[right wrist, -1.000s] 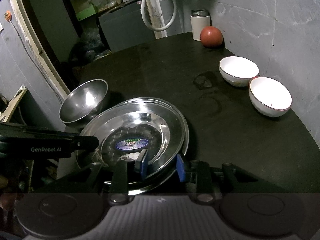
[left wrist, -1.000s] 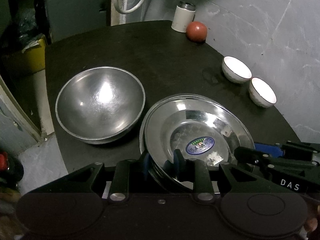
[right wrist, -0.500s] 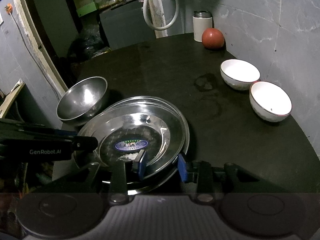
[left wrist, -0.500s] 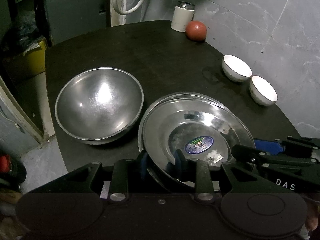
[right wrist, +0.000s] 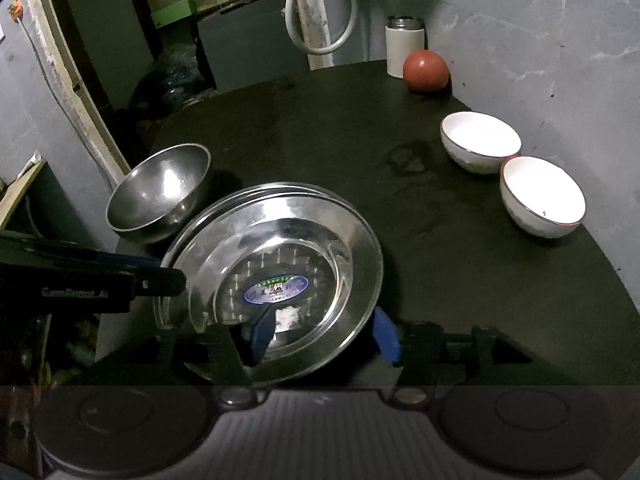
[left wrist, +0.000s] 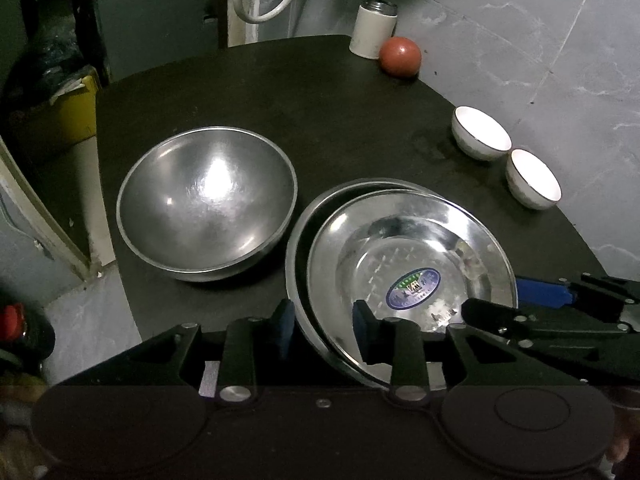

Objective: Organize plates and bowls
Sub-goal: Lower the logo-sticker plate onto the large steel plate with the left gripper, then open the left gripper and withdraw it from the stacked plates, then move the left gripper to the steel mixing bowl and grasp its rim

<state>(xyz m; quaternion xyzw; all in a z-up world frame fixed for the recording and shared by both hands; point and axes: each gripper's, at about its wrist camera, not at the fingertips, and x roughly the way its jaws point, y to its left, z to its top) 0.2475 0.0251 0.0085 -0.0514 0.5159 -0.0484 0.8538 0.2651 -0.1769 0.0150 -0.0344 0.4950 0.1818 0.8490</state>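
Note:
Two steel plates sit nested at the front of the dark round table point(left wrist: 320, 96). The top plate point(left wrist: 416, 240) carries a blue sticker and lies shifted right, so the lower plate's rim point(left wrist: 302, 236) shows as a crescent. My left gripper point(left wrist: 323, 320) is shut on the stacked rims, one pad outside and one inside. My right gripper point(right wrist: 323, 332) stands wide open astride the near rim of the top plate point(right wrist: 288, 232). A large steel bowl point(left wrist: 208, 200) rests to the left of the plates. Two white bowls point(right wrist: 480, 140) point(right wrist: 542, 196) sit side by side at the right edge.
At the far right, against the grey wall, stand a red ball point(left wrist: 400, 56) and a white canister point(left wrist: 374, 28). Off the table's left side, on the floor, is a yellow bin point(left wrist: 68, 112). The table's front edge runs just under both grippers.
My right gripper has opened wide and let go of the plate rim. The top plate now lies shifted right on the lower one. The left gripper's pads keep almost the same gap.

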